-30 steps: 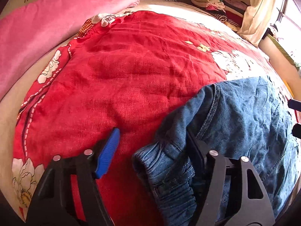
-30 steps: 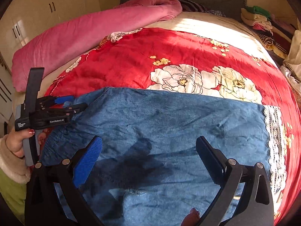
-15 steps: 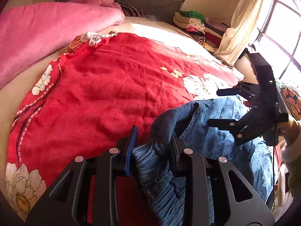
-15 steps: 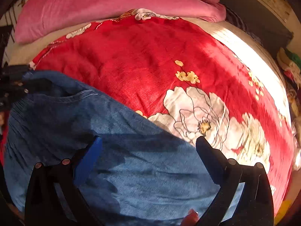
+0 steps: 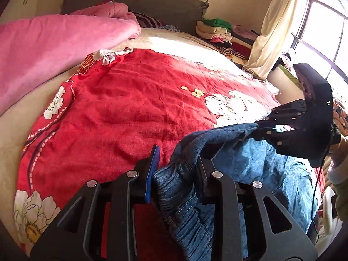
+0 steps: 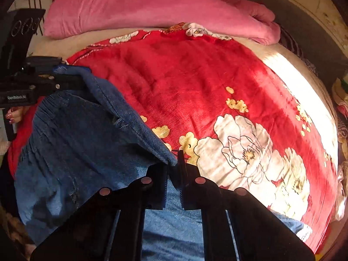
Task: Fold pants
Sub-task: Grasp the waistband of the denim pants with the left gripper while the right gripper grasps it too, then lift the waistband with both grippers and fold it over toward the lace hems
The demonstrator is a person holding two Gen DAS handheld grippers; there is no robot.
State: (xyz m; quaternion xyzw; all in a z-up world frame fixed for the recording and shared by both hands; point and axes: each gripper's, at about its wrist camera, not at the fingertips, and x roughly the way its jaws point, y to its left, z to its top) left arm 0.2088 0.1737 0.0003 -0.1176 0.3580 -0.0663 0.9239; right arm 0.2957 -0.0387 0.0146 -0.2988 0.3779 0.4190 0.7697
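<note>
Blue denim pants (image 5: 256, 165) lie on a red floral bedspread (image 5: 130, 113). My left gripper (image 5: 176, 165) is shut on the gathered elastic waistband and holds it lifted off the bed. My right gripper (image 6: 173, 174) is shut on the far side edge of the pants (image 6: 91, 143), also raised. In the left wrist view the right gripper (image 5: 261, 128) pinches the fabric edge at the right. In the right wrist view the left gripper (image 6: 65, 80) holds the waistband corner at the upper left. The lace-trimmed hem (image 6: 304, 231) lies at the lower right.
A rolled pink blanket (image 6: 152, 10) lies along the far side of the bed. A dark headboard (image 5: 134, 2) and a pile of folded clothes (image 5: 215, 30) stand at the head end. A cream curtain (image 5: 276, 28) and a window are at the right.
Both grippers have closed on the pants: the left on the waistband, the right on the side edge. Both have lifted the fabric off the bedspread.
</note>
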